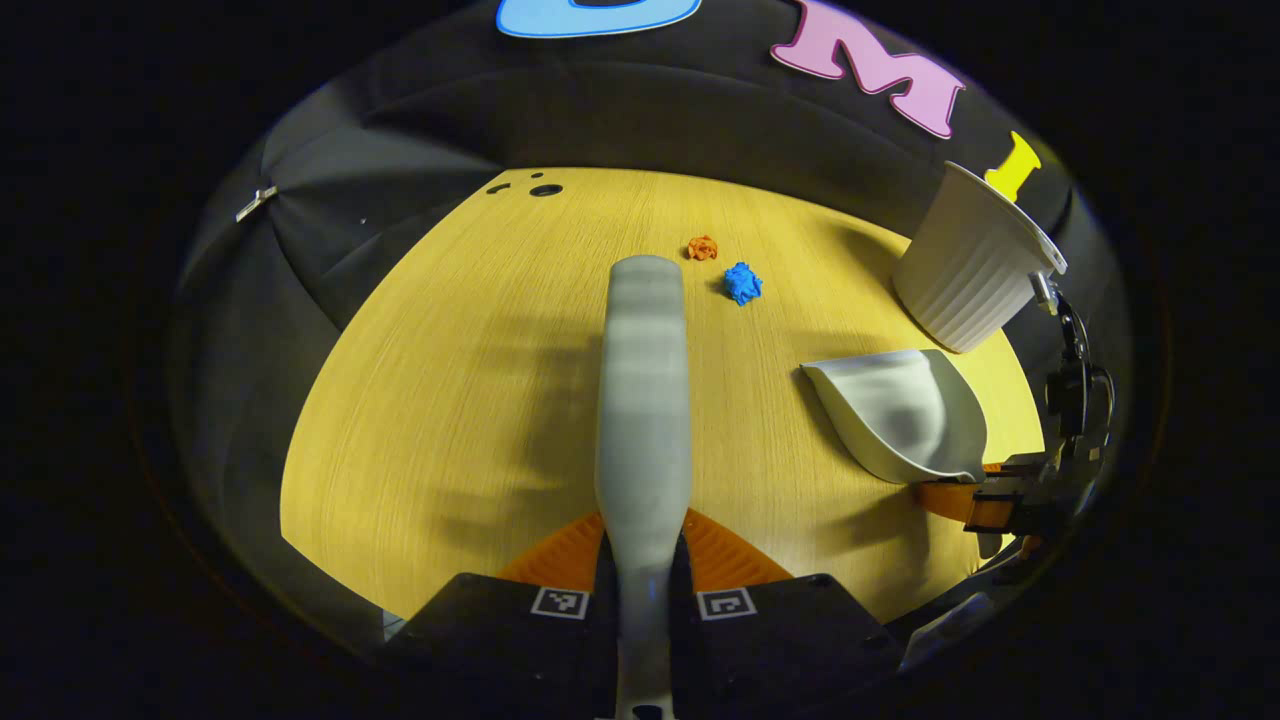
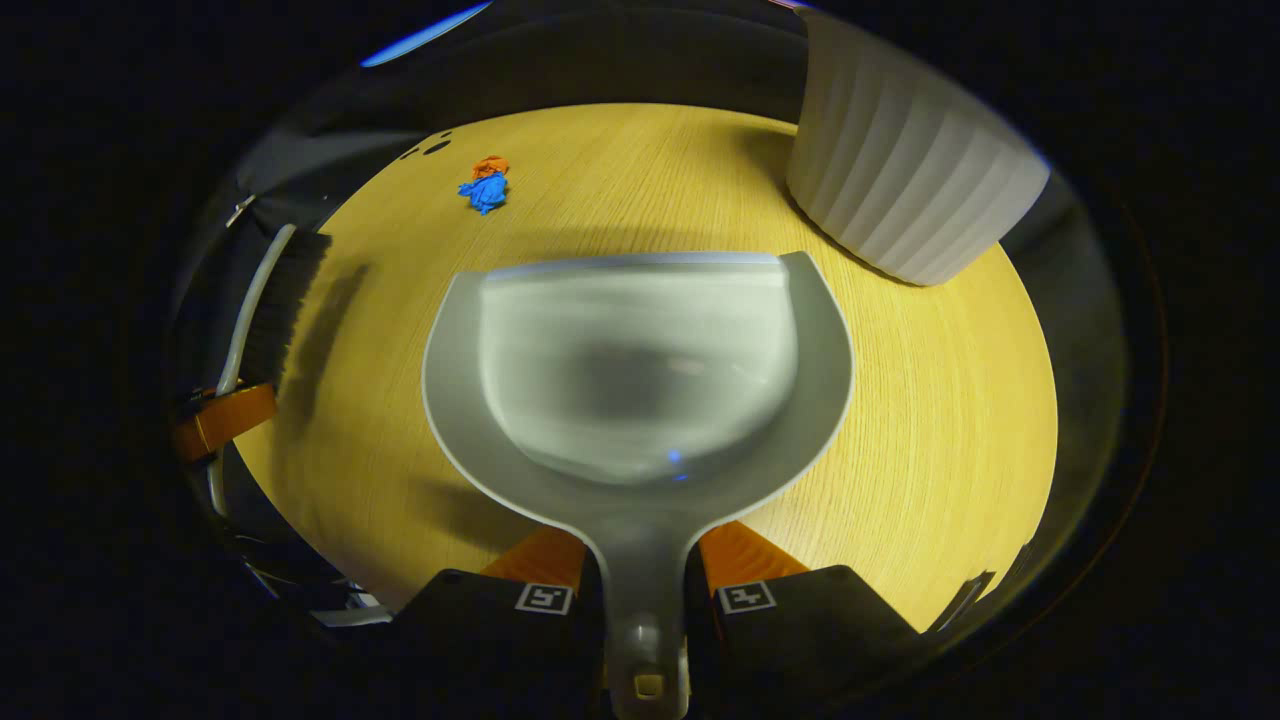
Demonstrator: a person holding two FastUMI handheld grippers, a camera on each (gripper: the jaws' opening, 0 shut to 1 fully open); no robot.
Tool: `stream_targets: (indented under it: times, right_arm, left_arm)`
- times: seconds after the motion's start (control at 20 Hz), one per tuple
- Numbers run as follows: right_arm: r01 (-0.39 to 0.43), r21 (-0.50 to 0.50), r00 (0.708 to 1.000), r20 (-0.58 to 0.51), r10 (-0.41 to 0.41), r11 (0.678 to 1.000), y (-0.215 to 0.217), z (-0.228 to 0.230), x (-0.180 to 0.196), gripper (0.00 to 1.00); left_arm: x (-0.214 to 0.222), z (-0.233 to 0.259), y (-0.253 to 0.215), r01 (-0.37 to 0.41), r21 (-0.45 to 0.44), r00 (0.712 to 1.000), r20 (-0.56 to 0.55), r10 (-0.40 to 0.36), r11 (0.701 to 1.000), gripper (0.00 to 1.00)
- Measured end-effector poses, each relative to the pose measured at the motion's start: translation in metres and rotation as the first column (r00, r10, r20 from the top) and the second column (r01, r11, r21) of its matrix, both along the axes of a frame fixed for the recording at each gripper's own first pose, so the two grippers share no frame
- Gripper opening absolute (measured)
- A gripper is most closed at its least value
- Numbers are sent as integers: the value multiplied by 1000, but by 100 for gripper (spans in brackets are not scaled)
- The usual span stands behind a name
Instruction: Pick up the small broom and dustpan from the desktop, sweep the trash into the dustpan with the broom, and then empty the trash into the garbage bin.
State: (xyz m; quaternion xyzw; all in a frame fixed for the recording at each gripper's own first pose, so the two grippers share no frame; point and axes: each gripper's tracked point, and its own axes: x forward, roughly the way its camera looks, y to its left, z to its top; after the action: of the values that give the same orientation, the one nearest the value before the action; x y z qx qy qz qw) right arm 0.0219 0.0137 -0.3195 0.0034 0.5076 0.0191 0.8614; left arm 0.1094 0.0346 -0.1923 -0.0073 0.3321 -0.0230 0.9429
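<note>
At the centre of the left gripper view, the broom (image 1: 643, 400) runs up the frame, its handle clamped between the left gripper (image 1: 642, 575) fingers at the bottom edge. At the left edge of the right gripper view its dark bristles show. The dustpan (image 2: 640, 370) sits mid-frame in the right gripper view, handle pinched in the right gripper (image 2: 642, 585), mouth facing away. Both tools seem lifted off the desktop (image 1: 450, 400), so pickup reads as done.

Trash not yet swept: blue wad (image 1: 742, 283) and orange wad (image 1: 702, 247) lie close together, upper centre in the left gripper view, on bare wood beyond the broom tip and well apart from the pan. Pan is empty.

White ribbed garbage bin (image 1: 975, 265) stands at upper right, just beyond the pan. Sweeping and emptying are still to do.
</note>
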Motion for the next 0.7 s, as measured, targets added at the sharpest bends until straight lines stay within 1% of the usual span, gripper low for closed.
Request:
stream_targets:
  times: [0.1,0.15,0.2,0.25,0.4,0.45,0.5,0.6,0.7]
  right_arm:
    - [-24,13,1000,-5,24,1000,2,2,-1,37]
    - [-47,11,999,-2,47,999,1,1,-1,41]
    - [-67,6,998,0,67,998,1,1,-1,32]
    - [-84,4,996,0,84,996,1,1,-3,35]
    - [-118,1,993,-7,118,993,-3,3,-6,35]
    - [-129,4,992,-7,129,992,-5,4,-8,39]
    - [-131,11,991,-7,131,991,-7,5,-10,35]
    - [-138,22,990,-6,138,990,-7,7,-16,35]
    - [-136,48,991,-9,136,990,-4,9,-25,35]
  left_arm:
    - [7,-1,3,7,10,1000,-9,-6,1000,25]
    - [13,1,7,13,30,1000,-8,-13,999,25]
    - [23,4,10,21,52,1000,-10,-21,998,25]
    - [32,8,14,30,76,999,-14,-29,997,25]
    - [69,18,34,37,149,999,-36,-32,988,25]
    - [84,20,39,55,172,998,-52,-46,984,25]
    - [99,22,43,81,202,995,-70,-68,976,24]
    - [134,30,53,131,284,990,-92,-109,950,25]
    - [165,35,52,144,338,988,-103,-116,930,25]
